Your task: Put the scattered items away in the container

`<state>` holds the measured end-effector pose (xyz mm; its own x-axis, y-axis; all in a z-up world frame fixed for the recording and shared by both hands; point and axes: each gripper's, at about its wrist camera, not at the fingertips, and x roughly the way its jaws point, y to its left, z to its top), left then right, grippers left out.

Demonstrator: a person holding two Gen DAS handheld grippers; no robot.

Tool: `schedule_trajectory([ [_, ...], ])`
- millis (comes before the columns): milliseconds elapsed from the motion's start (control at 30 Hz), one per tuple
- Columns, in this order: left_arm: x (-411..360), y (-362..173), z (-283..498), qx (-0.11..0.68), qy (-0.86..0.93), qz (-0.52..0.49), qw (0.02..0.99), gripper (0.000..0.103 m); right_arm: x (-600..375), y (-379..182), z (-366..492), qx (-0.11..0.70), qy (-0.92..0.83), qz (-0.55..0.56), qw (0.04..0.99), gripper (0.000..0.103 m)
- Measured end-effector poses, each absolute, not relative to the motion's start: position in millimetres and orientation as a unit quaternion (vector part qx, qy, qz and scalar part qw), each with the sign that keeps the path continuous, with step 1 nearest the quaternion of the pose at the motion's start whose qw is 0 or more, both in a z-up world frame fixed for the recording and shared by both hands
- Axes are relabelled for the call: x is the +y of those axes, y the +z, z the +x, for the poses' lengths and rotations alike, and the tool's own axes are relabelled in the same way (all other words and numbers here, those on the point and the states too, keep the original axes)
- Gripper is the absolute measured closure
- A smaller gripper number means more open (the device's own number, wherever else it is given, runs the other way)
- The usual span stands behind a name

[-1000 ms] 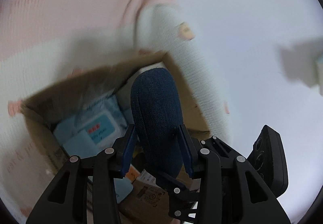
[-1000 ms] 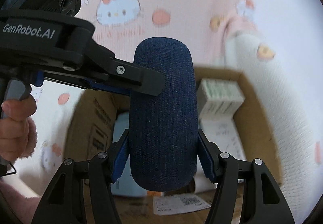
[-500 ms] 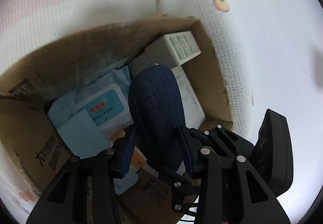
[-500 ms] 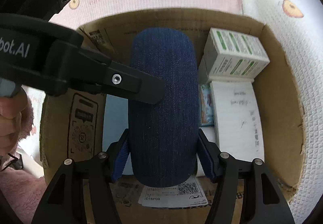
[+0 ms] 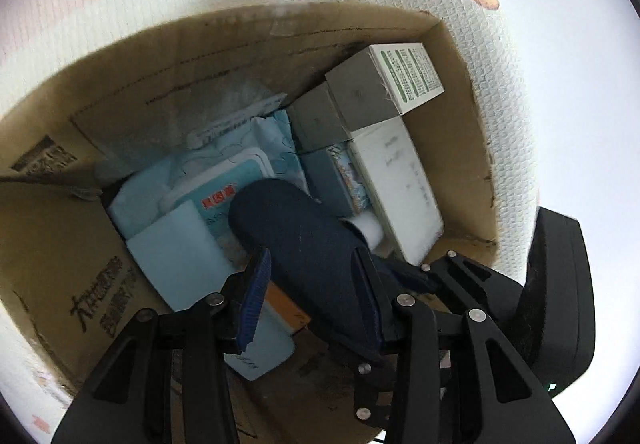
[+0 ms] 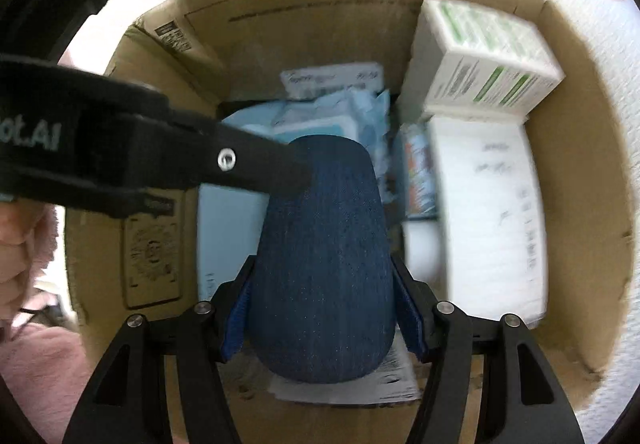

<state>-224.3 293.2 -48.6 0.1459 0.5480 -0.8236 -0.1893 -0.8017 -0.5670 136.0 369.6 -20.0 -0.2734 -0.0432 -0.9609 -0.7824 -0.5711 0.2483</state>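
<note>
Denim case [image 6: 324, 264] gripped by both tongs inside cardboard box [image 6: 304, 32]

Both wrist cameras look steeply down, from close above, into the cardboard box [image 5: 240, 56]. The 2 views share its inside, each from an opposite end of the blue case [image 6: 324, 264].

Dark-blue denim pouch [image 6: 324, 256], lowered inside cardboard box [image 6: 100, 244]
</note>
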Motion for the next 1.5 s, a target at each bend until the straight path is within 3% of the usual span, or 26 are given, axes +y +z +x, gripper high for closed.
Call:
schedule_trajectory([
  [133,297.0,-48.4,-226.9,-0.103,0.644,-0.704,0.282,0.058,370.2,-28.6,134.4,0.418,0.684,-0.546,0.244,0.043],
  [600,294.8,-27.6,-214.3,-0.053,0.682,-0.681,0.261,0.058,358.0,10.6,146.6,0.368,0.685,-0.550,0.306,0.042],
  [800,286.6,-0.8,-201.6,-0.017,0.704,-0.658,0.266,0.047,348.1,30.6,157.3,0.333,0.677,-0.552,0.356,0.042],
  [967,264.5,34.2,-183.1,0.037,0.758,-0.593,0.269,0.046,343.5,61.3,172.3,0.331,0.673,-0.493,0.440,0.040],
  [1033,248.2,43.8,-173.8,0.030,0.779,-0.563,0.274,0.045,347.7,48.0,170.4,0.327,0.682,-0.447,0.477,0.034],
  [1067,242.9,45.4,-170.5,0.027,0.786,-0.553,0.275,0.044,330.1,58.7,178.6,0.336,0.681,-0.405,0.509,0.030],
  [1200,216.1,53.1,-142.6,0.044,0.830,-0.481,0.279,0.041,306.8,59.4,171.5,0.387,0.679,-0.334,0.527,0.030],
  [1367,204.4,64.1,-112.1,0.097,0.879,-0.393,0.253,0.040,283.0,55.9,164.4,0.409,0.626,-0.320,0.581,0.029],
  [1500,206.1,62.9,-99.1,0.092,0.882,-0.381,0.263,0.040,264.7,67.4,140.7,0.361,0.610,-0.362,0.606,0.027],
])
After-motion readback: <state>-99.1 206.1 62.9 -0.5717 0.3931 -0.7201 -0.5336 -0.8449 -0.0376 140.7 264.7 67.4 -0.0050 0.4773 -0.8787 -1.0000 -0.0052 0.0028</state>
